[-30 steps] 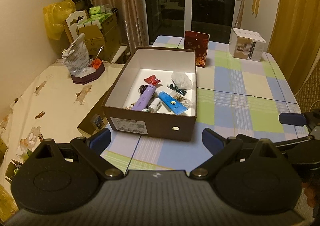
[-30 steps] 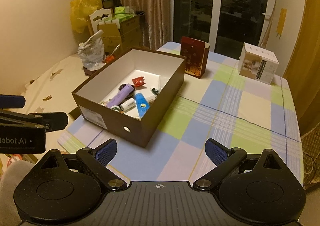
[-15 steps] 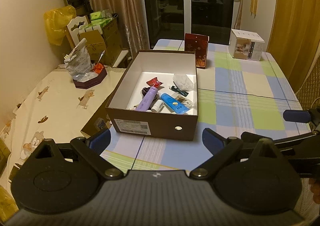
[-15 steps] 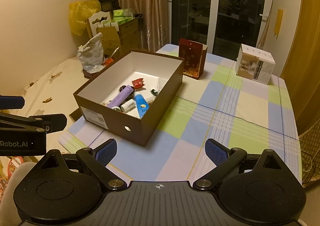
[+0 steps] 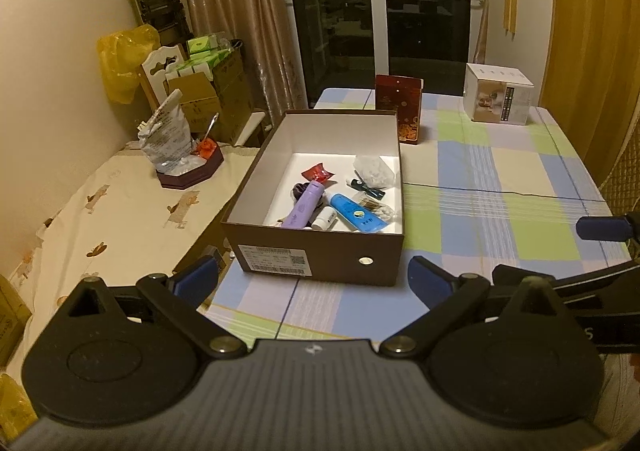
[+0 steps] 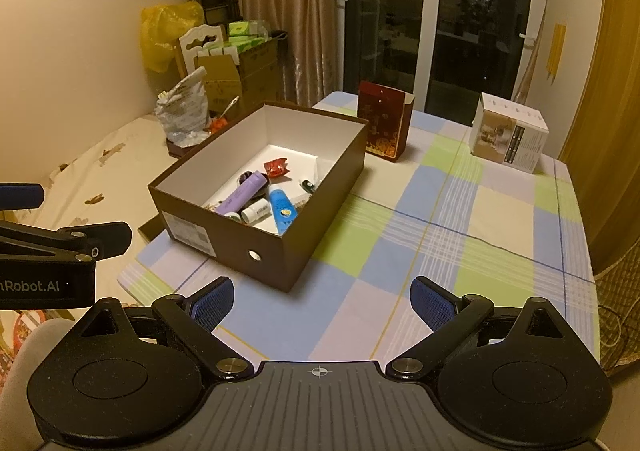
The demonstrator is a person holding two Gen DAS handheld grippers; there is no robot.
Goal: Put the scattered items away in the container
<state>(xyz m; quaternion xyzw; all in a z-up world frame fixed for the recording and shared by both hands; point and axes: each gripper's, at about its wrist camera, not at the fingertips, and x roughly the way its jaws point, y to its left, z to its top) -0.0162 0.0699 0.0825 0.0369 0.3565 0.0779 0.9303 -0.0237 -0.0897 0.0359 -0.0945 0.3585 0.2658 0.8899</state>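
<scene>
Both cameras have pulled back and risen a little since a second ago, so I see the box (image 5: 316, 257) smaller and farther from my tongs. It sits at the near left corner of the table (image 5: 500, 203), a brown open box with a white inside and a label on its near end. Everything small lies gathered on its floor: a purple tube (image 5: 305, 204) lying lengthwise, a blue tube (image 5: 357, 212) just beside it on the right, a small white bottle (image 5: 325, 217) between their near ends, a red wrapper (image 5: 318, 173) behind the purple tube, a clear plastic bag (image 5: 374, 170) in the far right part, and a dark pen-like piece (image 5: 367, 188) near the bag.

My left tongs (image 5: 314, 278) hang in the air short of the box, spread wide with nothing between the blue pads. My right tongs (image 6: 322, 299) are spread wide too, empty, above the checked cloth to the right of the box.

Farther out on the table stand a dark red carton (image 5: 398, 107), just behind the box's far right corner, and a white carton (image 5: 498, 99) well apart near the far right edge. Left of the table lies a bed (image 5: 120, 211) with a crumpled bag in a tray on it.
</scene>
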